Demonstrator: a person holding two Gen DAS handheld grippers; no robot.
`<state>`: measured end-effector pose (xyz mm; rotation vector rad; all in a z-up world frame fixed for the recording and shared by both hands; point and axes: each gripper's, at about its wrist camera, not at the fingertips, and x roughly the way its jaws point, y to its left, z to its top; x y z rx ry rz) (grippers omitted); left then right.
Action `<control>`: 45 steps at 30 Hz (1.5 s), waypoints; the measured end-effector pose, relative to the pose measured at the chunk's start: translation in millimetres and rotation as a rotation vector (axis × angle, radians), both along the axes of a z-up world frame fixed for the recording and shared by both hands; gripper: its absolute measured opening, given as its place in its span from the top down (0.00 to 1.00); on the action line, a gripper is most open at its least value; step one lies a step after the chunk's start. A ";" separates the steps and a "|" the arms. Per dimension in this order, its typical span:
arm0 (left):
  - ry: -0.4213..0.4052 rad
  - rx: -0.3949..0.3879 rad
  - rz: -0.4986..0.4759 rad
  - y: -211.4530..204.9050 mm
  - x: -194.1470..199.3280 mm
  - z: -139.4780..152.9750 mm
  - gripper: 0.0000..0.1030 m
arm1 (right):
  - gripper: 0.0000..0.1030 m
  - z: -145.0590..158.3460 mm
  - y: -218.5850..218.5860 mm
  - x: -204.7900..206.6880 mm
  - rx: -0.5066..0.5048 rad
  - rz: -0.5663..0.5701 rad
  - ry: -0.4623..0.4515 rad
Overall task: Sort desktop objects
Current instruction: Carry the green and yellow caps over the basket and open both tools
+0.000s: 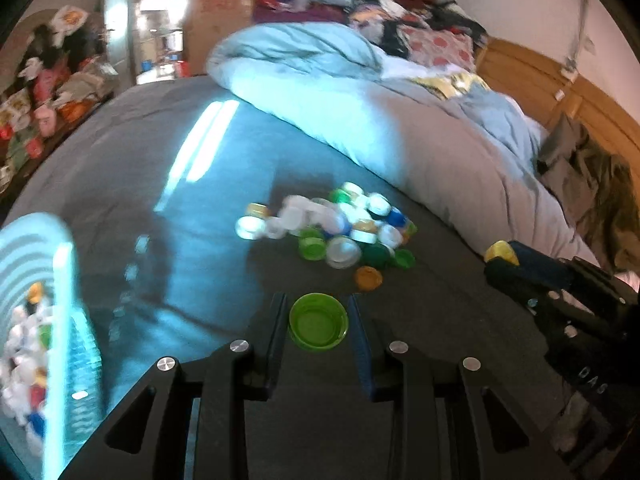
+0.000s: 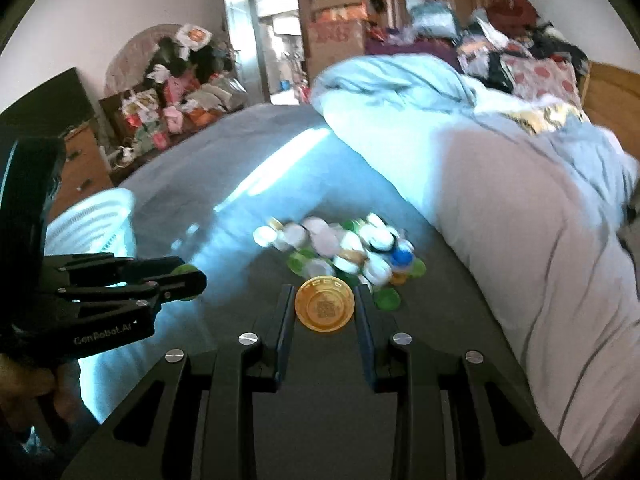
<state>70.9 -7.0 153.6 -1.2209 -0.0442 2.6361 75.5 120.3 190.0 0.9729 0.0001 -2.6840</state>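
A pile of bottle caps (image 1: 340,226) in white, green, blue and orange lies on the grey bed sheet; it also shows in the right wrist view (image 2: 344,250). My left gripper (image 1: 318,322) is shut on a green cap (image 1: 318,326), held above the sheet near the pile. My right gripper (image 2: 325,310) is shut on a yellow cap (image 2: 325,309), just in front of the pile. The right gripper with its yellow cap also shows at the right of the left wrist view (image 1: 500,254). The left gripper shows at the left of the right wrist view (image 2: 188,276).
A light blue slatted basket (image 1: 60,280) holding several caps stands at the left; it also shows in the right wrist view (image 2: 96,220). A bunched duvet (image 1: 400,128) rises right of the pile. A lone orange cap (image 1: 368,278) lies near the pile. Clutter lines the far wall.
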 end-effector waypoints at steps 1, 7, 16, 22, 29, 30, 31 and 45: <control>0.005 0.000 0.015 -7.6 3.6 5.0 0.68 | 0.75 6.7 -6.2 1.9 0.001 0.011 0.016; 0.031 0.001 0.143 -64.2 28.4 29.9 0.68 | 0.75 35.2 -52.4 5.5 -0.014 0.119 0.069; 0.065 0.008 0.354 -152.4 65.4 56.9 0.68 | 0.75 66.8 -134.4 12.7 -0.009 0.292 0.129; 0.053 0.011 0.529 -218.7 91.2 59.2 0.68 | 0.75 82.2 -192.0 8.7 0.000 0.419 0.131; -0.011 0.011 0.723 -282.4 104.9 38.9 0.68 | 0.75 75.6 -257.7 -3.2 0.034 0.560 0.049; -0.029 0.030 0.734 -287.6 103.6 34.5 0.68 | 0.75 71.6 -267.8 -6.3 0.036 0.579 0.023; -0.051 0.053 0.742 -294.0 101.0 28.4 0.68 | 0.75 67.5 -274.2 -8.0 0.045 0.591 0.004; -0.180 0.072 0.729 -319.6 80.4 -2.2 0.68 | 0.75 20.4 -335.3 -28.6 0.178 0.679 -0.229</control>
